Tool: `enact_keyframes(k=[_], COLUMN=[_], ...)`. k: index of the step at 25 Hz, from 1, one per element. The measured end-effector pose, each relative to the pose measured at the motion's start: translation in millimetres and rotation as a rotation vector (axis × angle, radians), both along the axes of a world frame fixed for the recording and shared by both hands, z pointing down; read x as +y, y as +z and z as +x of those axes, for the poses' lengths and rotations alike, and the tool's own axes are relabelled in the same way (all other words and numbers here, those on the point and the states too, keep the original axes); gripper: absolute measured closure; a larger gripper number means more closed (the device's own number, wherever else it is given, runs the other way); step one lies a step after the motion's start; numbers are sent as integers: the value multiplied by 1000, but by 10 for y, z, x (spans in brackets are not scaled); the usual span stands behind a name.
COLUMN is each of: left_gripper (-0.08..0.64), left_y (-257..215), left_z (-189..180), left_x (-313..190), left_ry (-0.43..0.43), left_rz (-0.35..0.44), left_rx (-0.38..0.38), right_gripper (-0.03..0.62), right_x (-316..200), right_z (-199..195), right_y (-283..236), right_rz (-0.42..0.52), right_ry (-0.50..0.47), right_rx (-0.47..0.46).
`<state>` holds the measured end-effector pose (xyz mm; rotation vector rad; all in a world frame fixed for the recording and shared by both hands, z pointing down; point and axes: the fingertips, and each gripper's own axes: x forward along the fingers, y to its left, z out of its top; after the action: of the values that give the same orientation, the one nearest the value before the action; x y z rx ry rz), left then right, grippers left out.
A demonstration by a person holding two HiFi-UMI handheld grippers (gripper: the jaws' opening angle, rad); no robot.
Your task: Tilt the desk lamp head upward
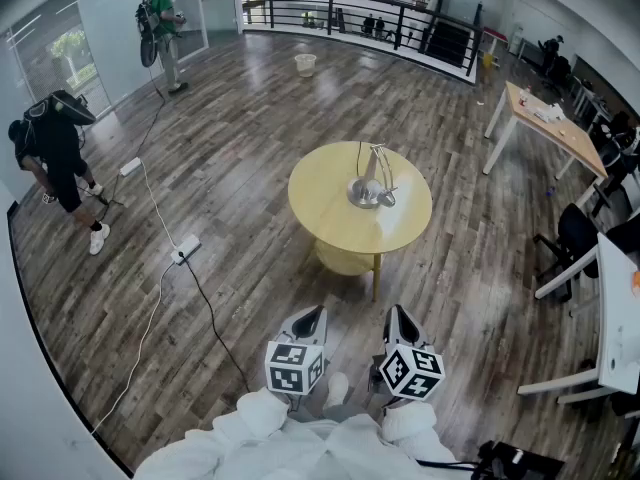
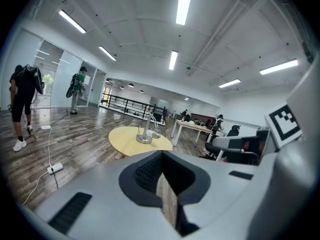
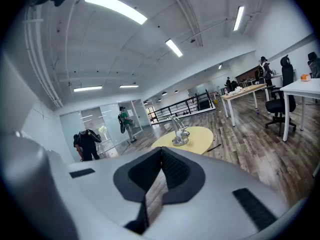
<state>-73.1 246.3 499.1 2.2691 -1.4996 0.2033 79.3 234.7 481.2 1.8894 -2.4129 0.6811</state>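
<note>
A silver desk lamp (image 1: 370,183) stands on a round yellow table (image 1: 330,218) in the middle of the room, its head drooped low beside its round base. The same lamp (image 2: 146,132) shows far ahead in the left gripper view, and the lamp (image 3: 178,134) far ahead in the right gripper view. My left gripper (image 1: 311,319) and right gripper (image 1: 399,320) are held close to my body, well short of the table. Both are shut with nothing between the jaws.
Wooden floor lies between me and the table. A power strip (image 1: 185,250) with cables lies on the floor at left. Two people (image 1: 55,163) stand at far left. Desks (image 1: 555,123) and chairs line the right side; a railing (image 1: 350,13) runs along the back.
</note>
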Motion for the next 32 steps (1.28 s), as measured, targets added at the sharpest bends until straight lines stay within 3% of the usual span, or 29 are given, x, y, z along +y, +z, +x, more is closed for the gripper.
enact_keyframes(k=[15,32], left_gripper=[558,558], left_y=[-1,141], left_z=[375,669], left_x=[-1324,-2423], left_ry=[-23,-27], left_rz=[-4,-15], left_rx=[-2,-5], right_gripper=[578,578], right_x=[-1334,-2378], right_z=[63,327], right_y=[63,234], right_rz=[-12,-38], right_ry=[-109,-126], right_rx=[7,28])
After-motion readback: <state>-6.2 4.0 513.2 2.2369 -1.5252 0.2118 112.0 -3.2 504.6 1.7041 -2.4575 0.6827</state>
